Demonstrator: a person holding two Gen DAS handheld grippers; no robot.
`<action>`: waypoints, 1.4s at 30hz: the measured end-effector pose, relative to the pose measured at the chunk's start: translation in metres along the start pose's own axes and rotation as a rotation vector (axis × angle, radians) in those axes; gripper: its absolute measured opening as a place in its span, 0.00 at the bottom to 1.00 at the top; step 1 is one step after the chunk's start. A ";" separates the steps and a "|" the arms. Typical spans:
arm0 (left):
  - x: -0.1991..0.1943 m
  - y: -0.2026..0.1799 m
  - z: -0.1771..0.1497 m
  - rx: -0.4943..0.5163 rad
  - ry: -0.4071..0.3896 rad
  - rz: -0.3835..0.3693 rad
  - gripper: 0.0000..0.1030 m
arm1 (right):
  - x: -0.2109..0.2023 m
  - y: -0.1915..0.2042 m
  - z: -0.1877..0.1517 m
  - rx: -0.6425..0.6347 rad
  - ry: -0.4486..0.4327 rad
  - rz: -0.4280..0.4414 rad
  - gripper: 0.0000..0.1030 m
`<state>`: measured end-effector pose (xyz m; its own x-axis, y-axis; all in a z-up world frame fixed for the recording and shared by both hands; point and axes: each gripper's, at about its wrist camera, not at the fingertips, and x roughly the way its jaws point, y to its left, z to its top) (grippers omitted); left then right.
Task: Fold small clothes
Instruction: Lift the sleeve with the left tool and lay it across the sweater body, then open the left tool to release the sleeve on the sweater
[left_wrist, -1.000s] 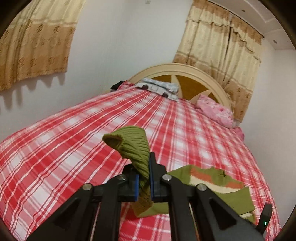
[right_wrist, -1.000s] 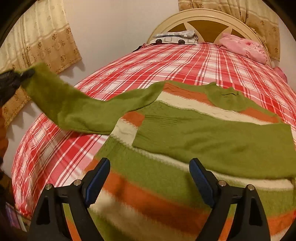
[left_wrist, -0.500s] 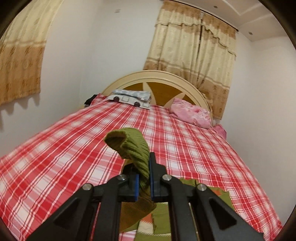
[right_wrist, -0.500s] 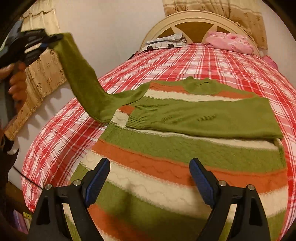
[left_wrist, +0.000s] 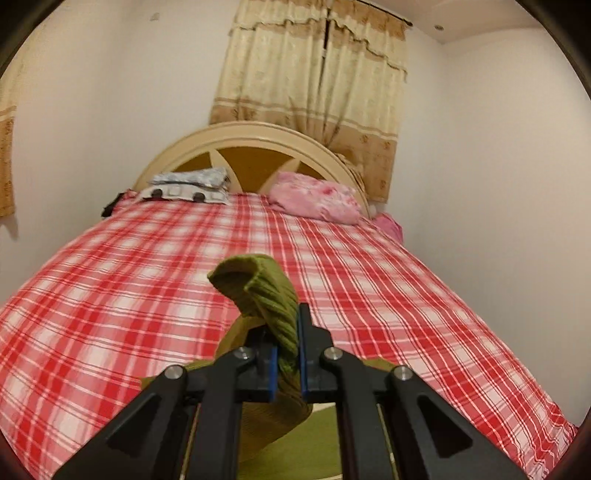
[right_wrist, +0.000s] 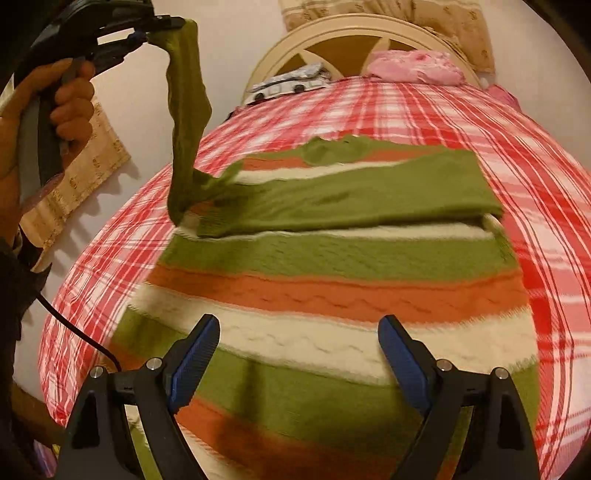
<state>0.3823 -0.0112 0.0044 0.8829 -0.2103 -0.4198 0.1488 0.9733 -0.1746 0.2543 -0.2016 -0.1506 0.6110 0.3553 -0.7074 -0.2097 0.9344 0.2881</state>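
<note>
Left wrist view: the left gripper (left_wrist: 286, 354) is clamped on the green sleeve (left_wrist: 266, 295), whose ribbed cuff curls up above the blue pads (left_wrist: 272, 373). Below the gripper a strip of the sweater (left_wrist: 295, 443) shows, lying on the red plaid bed (left_wrist: 147, 280). At the far end of the bed stand the arched headboard (left_wrist: 243, 147), a grey pillow (left_wrist: 188, 186) to its left and a pink pillow (left_wrist: 314, 197) to its right. A beige curtain (left_wrist: 314, 92) hangs behind the headboard.

Right wrist view: the right gripper (right_wrist: 299, 354) hangs with its jaws wide apart, holding nothing, just above the sweater's (right_wrist: 332, 295) striped lower part. The sweater lies flat in the middle of the bed (right_wrist: 517, 147), neck toward the headboard (right_wrist: 347, 40). One sleeve is folded across its chest. The other sleeve (right_wrist: 186, 110) rises steeply from the sweater's left shoulder to the left gripper (right_wrist: 162, 27), held high by a hand (right_wrist: 62, 99) over the bed's left edge. The picture is blurred by motion.
</note>
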 end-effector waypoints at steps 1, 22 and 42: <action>0.007 -0.008 -0.004 0.006 0.011 -0.009 0.08 | 0.001 -0.004 -0.001 0.014 0.003 -0.001 0.86; 0.050 -0.082 -0.086 0.243 0.174 -0.027 0.74 | -0.005 -0.014 -0.029 0.002 -0.055 0.010 0.86; 0.036 0.110 -0.179 0.048 0.453 0.312 0.81 | 0.024 -0.072 0.104 0.097 -0.005 -0.104 0.76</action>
<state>0.3510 0.0722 -0.1892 0.6101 0.0810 -0.7881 -0.0601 0.9966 0.0558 0.3637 -0.2631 -0.1216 0.6295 0.2565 -0.7334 -0.0707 0.9589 0.2748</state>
